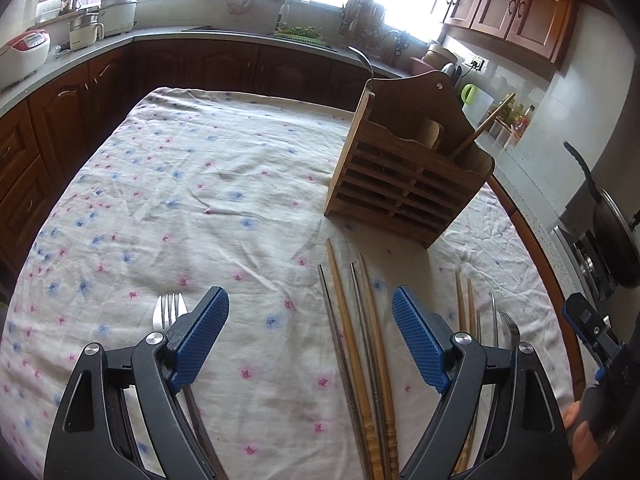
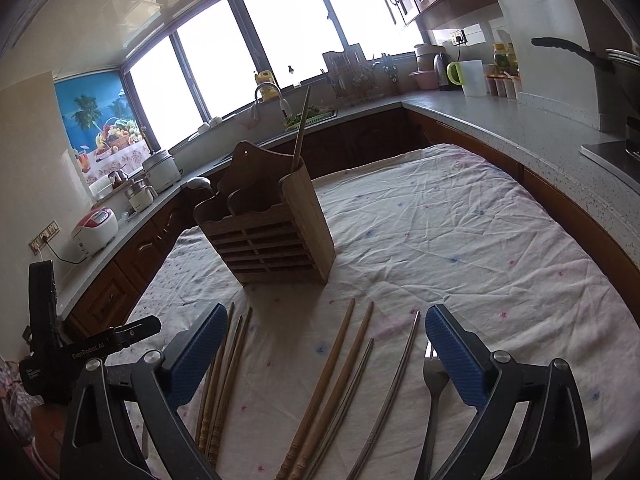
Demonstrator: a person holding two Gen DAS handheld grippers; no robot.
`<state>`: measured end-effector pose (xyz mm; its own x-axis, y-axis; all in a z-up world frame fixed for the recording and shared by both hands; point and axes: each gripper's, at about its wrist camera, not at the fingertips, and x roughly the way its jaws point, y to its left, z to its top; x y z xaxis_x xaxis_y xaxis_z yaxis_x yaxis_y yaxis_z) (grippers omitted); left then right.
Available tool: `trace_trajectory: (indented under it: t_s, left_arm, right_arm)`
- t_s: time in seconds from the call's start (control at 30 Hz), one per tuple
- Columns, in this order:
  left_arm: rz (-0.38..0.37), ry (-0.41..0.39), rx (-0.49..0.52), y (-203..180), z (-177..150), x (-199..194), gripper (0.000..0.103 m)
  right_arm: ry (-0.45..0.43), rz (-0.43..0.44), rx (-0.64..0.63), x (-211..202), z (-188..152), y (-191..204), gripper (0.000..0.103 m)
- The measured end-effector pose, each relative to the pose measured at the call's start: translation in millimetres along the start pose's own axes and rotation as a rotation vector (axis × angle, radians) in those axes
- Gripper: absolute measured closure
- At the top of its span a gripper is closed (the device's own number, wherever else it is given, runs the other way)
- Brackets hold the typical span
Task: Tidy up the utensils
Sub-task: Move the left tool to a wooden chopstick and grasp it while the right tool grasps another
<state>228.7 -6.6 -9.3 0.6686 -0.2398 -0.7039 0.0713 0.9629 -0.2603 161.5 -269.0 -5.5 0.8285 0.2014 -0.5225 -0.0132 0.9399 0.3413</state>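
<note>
A table under a wrinkled white cloth with pink and blue flower print (image 1: 208, 184) fills both views, kitchen counters around it. The slatted brown wooden utensil holder (image 1: 404, 176) stands upright at 1 o'clock in the left wrist view and 11 o'clock in the right wrist view, already carrying a spoon and a wooden stick.

Loose utensils lie flat on the cloth, near the holder's front. Long tan wooden chopsticks with turned ends (image 1: 352, 336) lie mixed with thin grey metal chopsticks (image 1: 334, 328) at 6 o'clock in the left view; a second group, wood (image 2: 328, 376) and metal (image 2: 396, 376), sits at 6 o'clock in the right view. One steel fork (image 1: 170, 312) lies partly under the left finger at 7 o'clock, another steel fork (image 2: 434, 380) at 5 o'clock in the right view.

The left gripper (image 1: 310, 332) has jaws wide, nothing between the pads. The right gripper (image 2: 322, 354) is also wide and empty, above the chopsticks.

Handling judgement: all light and stiff. Metal chopsticks and forks are likely slippery, low on soft cloth; pinch mid-shaft across the narrow width. Wooden ones grip easier; they roll, so take one at a time.
</note>
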Motion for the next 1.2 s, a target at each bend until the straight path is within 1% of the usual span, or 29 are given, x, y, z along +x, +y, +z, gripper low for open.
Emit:
trace_trajectory:
  t_s: [0.07,0.23,0.27,0.3,0.33,0.37,0.4,0.43,0.47,0.53,0.57,0.63,0.7,0.77,0.83,0.87,1.0,1.03,1.07,1.13,1.2]
  left_arm:
    - [0.000,0.003,0.001,0,1,2,0.017]
    - [0.001,0.026,0.013,-3,4,12,0.018]
    - [0.002,0.031,0.019,-4,5,15,0.018]
    - [0.001,0.038,0.024,-5,6,18,0.020]
    - [0.000,0.044,0.027,-6,7,21,0.024]
    - [-0.002,0.054,0.030,-7,8,25,0.029]
    - [-0.006,0.067,0.033,-8,10,30,0.032]
    - [-0.009,0.082,0.037,-9,11,36,0.037]
    - [-0.011,0.096,0.040,-10,11,41,0.044]
    - [-0.014,0.119,0.049,-12,14,51,0.052]
    - [-0.013,0.126,0.055,-14,16,56,0.055]
    - [-0.011,0.138,0.065,-16,20,65,0.057]
    - [-0.005,0.154,0.078,-19,24,75,0.058]
    - [-0.003,0.170,0.089,-21,28,84,0.063]
    - [0.011,0.186,0.108,-25,32,93,0.065]
    - [0.017,0.196,0.114,-26,33,98,0.068]
    - [0.030,0.232,0.125,-27,35,115,0.076]
    - [0.030,0.244,0.125,-26,35,119,0.082]
    - [0.032,0.239,0.129,-27,34,120,0.083]
    - [0.045,0.233,0.151,-30,33,120,0.084]
    - [0.059,0.230,0.172,-34,32,121,0.087]
  right_arm:
    - [0.007,-0.007,-0.004,3,-1,0,0.007]
    - [0.060,-0.023,-0.006,18,-3,-1,0.031]
    - [0.069,-0.025,-0.008,22,-3,-1,0.034]
    - [0.079,-0.027,-0.008,25,-3,-1,0.040]
    - [0.088,-0.026,-0.007,29,-3,-2,0.044]
    - [0.098,-0.025,-0.002,33,-4,-3,0.046]
    - [0.111,-0.026,0.002,37,-4,-5,0.051]
    - [0.126,-0.027,0.005,42,-4,-6,0.054]
    - [0.142,-0.029,0.008,47,-4,-7,0.056]
    - [0.167,-0.035,0.009,58,-4,-10,0.065]
    - [0.179,-0.043,0.006,63,-4,-11,0.066]
    - [0.196,-0.062,0.006,72,-4,-14,0.074]
    - [0.216,-0.074,0.010,81,-4,-17,0.078]
    - [0.233,-0.085,0.015,90,-2,-20,0.079]
    - [0.248,-0.092,0.016,97,-1,-22,0.082]
    - [0.255,-0.093,0.018,100,0,-23,0.082]
    - [0.289,-0.106,0.004,114,0,-24,0.085]
    - [0.302,-0.110,0.001,117,-2,-24,0.086]
    - [0.321,-0.116,-0.003,122,-4,-24,0.086]
    - [0.315,-0.133,-0.026,123,-7,-22,0.089]
    - [0.312,-0.137,-0.023,125,-6,-22,0.090]
